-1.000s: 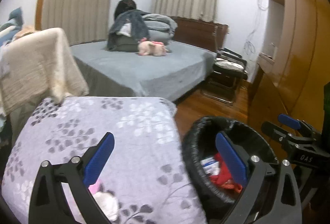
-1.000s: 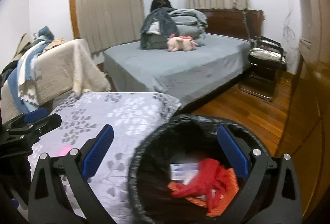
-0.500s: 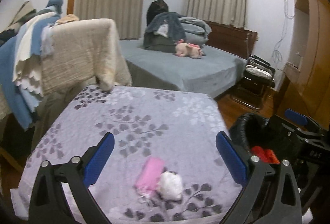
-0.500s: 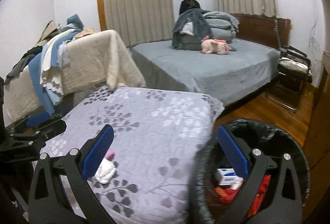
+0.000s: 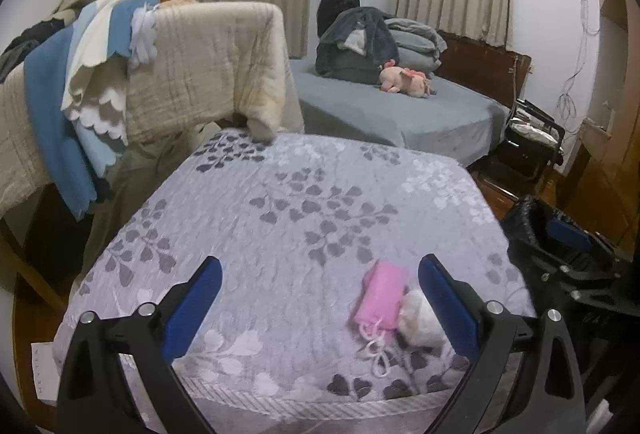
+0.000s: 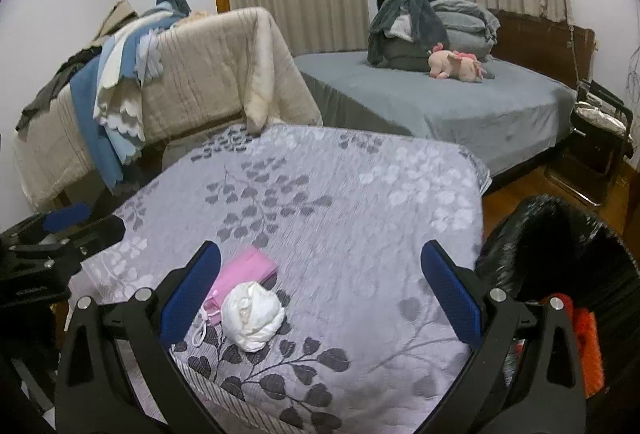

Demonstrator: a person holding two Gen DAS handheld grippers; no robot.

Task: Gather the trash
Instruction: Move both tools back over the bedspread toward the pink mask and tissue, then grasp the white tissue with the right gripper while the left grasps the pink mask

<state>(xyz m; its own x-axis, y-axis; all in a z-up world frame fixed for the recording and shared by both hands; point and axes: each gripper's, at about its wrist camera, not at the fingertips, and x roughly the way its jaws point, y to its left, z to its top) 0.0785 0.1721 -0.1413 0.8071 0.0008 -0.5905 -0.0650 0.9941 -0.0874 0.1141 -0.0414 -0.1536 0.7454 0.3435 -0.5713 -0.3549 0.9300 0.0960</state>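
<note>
A crumpled white tissue (image 6: 252, 314) and a pink face mask (image 6: 244, 276) with white ear loops lie together near the front edge of a lilac leaf-print bedspread (image 6: 340, 202). In the left wrist view the pink face mask (image 5: 382, 292) and the white tissue (image 5: 420, 320) sit just inside the right finger. My left gripper (image 5: 320, 306) is open and holds nothing, hovering over the front of the bedspread (image 5: 304, 202). My right gripper (image 6: 320, 294) is open too, with the tissue near its left finger. A black-lined trash bin (image 6: 560, 250) with red and orange waste stands right of the bed.
A rack draped with beige and blue blankets (image 5: 160, 66) stands behind the bedspread on the left. A grey bed (image 6: 440, 98) with piled clothes and a pink plush toy (image 6: 456, 64) lies beyond. A black folding chair (image 5: 528, 142) and wooden cabinets line the right wall.
Both grippers have swung left, away from over the trash bin, to face the bedspread. The mask and tissue now sit larger and closer to the fingers. Both stayed open.
</note>
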